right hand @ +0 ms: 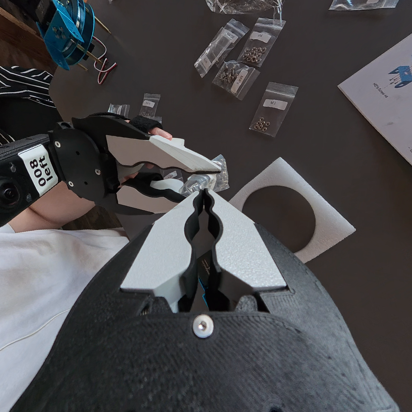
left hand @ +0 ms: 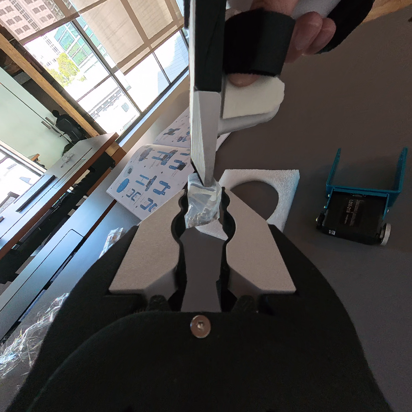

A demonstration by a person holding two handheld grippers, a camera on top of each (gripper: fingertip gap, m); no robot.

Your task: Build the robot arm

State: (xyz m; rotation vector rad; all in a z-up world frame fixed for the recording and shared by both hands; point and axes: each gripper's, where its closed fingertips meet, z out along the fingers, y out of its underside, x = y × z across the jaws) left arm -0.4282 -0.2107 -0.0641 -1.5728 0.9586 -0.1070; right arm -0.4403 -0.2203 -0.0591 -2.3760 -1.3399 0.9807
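Observation:
A small clear zip bag of screws point(left hand: 201, 209) hangs above the dark table point(left hand: 334, 289). My right gripper point(right hand: 204, 191) is shut on one edge of the bag point(right hand: 219, 176); in the left wrist view it comes down from above point(left hand: 205, 180) and pinches the bag's top. My left gripper point(left hand: 204, 194) is open, with its two fingers either side of the bag. In the right wrist view the left gripper point(right hand: 199, 184) reaches in from the left, with the bag between its upper and lower fingers.
A white foam square with a round hole point(left hand: 285, 185) point(right hand: 330, 214) lies just beyond the bag. A blue bracket holding a black servo point(left hand: 356, 209) is to the right. An open instruction booklet point(left hand: 145, 182), several labelled hardware bags point(right hand: 252, 49), and a blue round assembly with wires point(right hand: 66, 33) lie around. Only a small space, under 4 cm, lies between the two pairs of fingers.

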